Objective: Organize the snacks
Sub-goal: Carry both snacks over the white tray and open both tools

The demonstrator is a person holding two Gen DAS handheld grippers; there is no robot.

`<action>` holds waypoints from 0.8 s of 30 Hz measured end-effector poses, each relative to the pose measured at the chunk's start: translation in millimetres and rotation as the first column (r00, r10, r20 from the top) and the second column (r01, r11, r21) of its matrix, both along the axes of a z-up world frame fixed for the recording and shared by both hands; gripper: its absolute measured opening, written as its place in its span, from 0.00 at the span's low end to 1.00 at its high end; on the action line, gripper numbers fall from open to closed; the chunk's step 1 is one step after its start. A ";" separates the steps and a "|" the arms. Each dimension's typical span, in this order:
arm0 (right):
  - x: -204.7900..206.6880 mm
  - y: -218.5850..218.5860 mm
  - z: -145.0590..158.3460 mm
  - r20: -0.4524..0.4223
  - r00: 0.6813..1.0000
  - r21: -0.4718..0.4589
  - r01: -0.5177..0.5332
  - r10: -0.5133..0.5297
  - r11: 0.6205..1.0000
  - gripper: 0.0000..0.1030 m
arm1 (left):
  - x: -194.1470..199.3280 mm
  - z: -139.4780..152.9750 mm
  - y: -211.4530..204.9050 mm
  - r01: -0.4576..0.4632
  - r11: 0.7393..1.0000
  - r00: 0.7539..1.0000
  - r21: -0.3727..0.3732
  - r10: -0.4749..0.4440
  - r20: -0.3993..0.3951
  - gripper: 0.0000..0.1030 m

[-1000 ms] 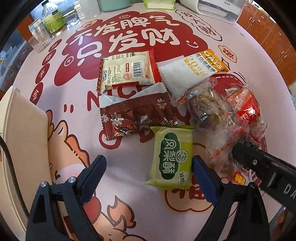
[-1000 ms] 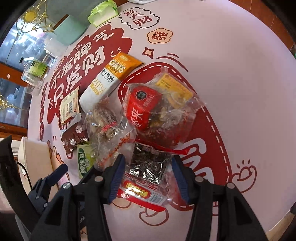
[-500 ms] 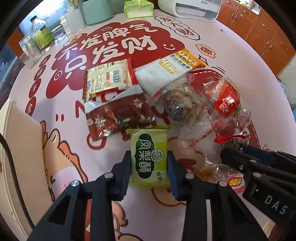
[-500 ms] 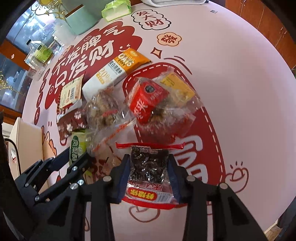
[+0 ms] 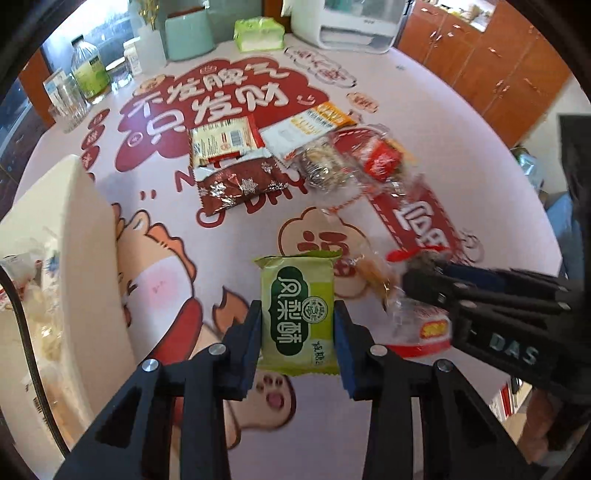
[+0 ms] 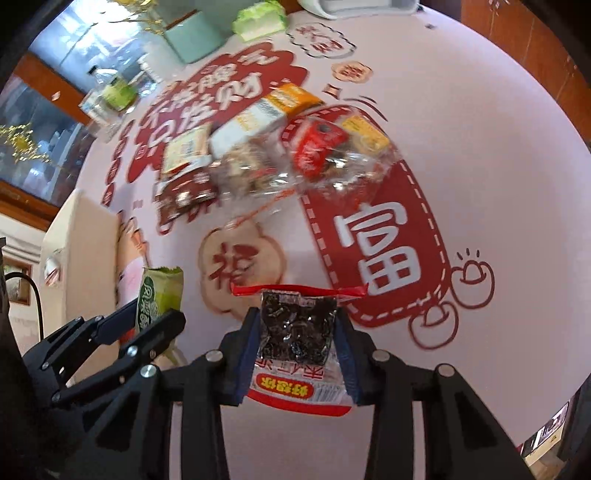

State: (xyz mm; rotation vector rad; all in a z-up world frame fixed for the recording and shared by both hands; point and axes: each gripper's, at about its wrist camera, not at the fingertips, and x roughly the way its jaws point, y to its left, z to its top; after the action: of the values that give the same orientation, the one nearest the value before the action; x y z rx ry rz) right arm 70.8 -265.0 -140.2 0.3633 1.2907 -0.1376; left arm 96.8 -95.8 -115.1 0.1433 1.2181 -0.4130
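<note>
My left gripper [image 5: 297, 314] is shut on a green snack packet [image 5: 298, 310] and holds it above the table. My right gripper [image 6: 298, 325] is shut on a clear packet of dark dried fruit with a red seal [image 6: 295, 328], also lifted. In the left wrist view the right gripper [image 5: 410, 280] shows at the right with its packet [image 5: 424, 325]. In the right wrist view the left gripper [image 6: 155, 317] shows at lower left with the green packet [image 6: 159, 295]. Several snacks stay on the table: a brown snowflake packet [image 5: 240, 184], a beige packet [image 5: 221, 142], an oat bar [image 5: 306, 127], clear bags [image 5: 354, 162].
A cream box [image 5: 70, 258] stands at the left with wrapped items inside. The pink table cover [image 5: 461, 147] carries red print. At the far edge stand a bottle [image 5: 88, 74], glasses [image 5: 68, 110], a mint container [image 5: 188, 37], a tissue pack [image 5: 258, 35] and a white appliance [image 5: 354, 22].
Both grippers closed on their packets and lifted them off the table, drawing back from the snack pile. The left one went from wide open to gripping the green packet.
</note>
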 end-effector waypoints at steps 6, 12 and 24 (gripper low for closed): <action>-8.1 28.8 38.1 0.080 0.995 -0.031 -0.060 0.062 0.998 0.38 | -21.8 47.2 32.5 0.007 0.999 0.996 -0.052 -0.002 0.088 0.34; -6.2 63.7 72.6 0.152 0.981 -0.030 -0.117 0.120 0.993 0.38 | -32.7 83.3 83.5 -0.061 0.995 0.985 -0.078 0.072 0.158 0.34; -2.4 164.5 117.9 0.245 0.922 -0.059 -0.294 0.299 0.954 0.38 | -49.4 101.7 185.1 -0.236 0.970 0.944 -0.052 0.242 0.226 0.34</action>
State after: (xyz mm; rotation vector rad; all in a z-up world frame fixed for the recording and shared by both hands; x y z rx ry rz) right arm 68.4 -100.5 -22.3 0.1564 1.0766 0.1485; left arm 47.4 89.3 -13.4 0.0203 0.9860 -0.1923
